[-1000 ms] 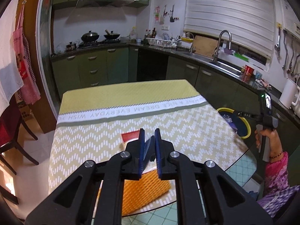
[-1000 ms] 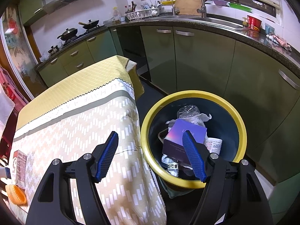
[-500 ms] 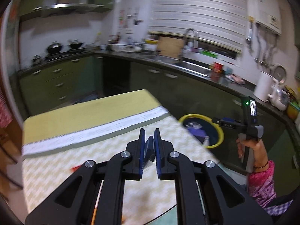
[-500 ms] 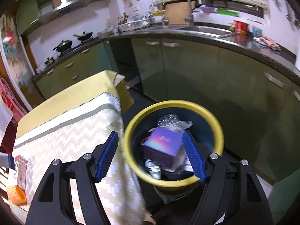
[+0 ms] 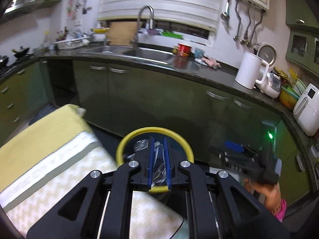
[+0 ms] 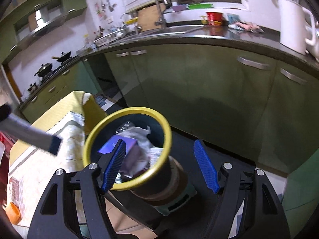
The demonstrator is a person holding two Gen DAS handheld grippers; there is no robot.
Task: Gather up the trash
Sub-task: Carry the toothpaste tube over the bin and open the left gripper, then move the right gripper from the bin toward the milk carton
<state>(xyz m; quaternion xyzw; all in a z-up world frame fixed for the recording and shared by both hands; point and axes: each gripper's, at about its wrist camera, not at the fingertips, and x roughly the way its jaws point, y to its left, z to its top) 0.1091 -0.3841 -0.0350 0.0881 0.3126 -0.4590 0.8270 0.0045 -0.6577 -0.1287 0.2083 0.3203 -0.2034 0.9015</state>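
Observation:
The black bin with a yellow rim (image 5: pixel 179 139) (image 6: pixel 127 111) stands on the floor beside the table. It holds a purple box (image 6: pixel 111 145), crumpled white paper (image 6: pixel 139 133) and a white cup (image 6: pixel 156 155). My left gripper (image 5: pixel 158 139) hovers over the bin's near side, shut on a thin flat piece of trash (image 5: pixel 158 153) seen edge-on. In the right wrist view this trash (image 6: pixel 30 135) is a grey strip with a dark blue end, reaching in from the left toward the bin. My right gripper (image 6: pixel 159 142) stands open and empty, just right of the bin.
The table with the yellow chevron cloth (image 5: pixel 49 169) lies left of the bin; a small packet (image 6: pixel 15 185) and an orange item (image 6: pixel 13 215) rest on it. Green cabinets (image 6: pixel 199 91) and a dark counter run behind, with a white kettle (image 5: pixel 248 69). A person's hand (image 5: pixel 267 191) holds the right gripper.
My left gripper has swung right from above the table to over the bin, still shut on its trash. The right gripper has shifted right, so the bin now sits under its left finger.

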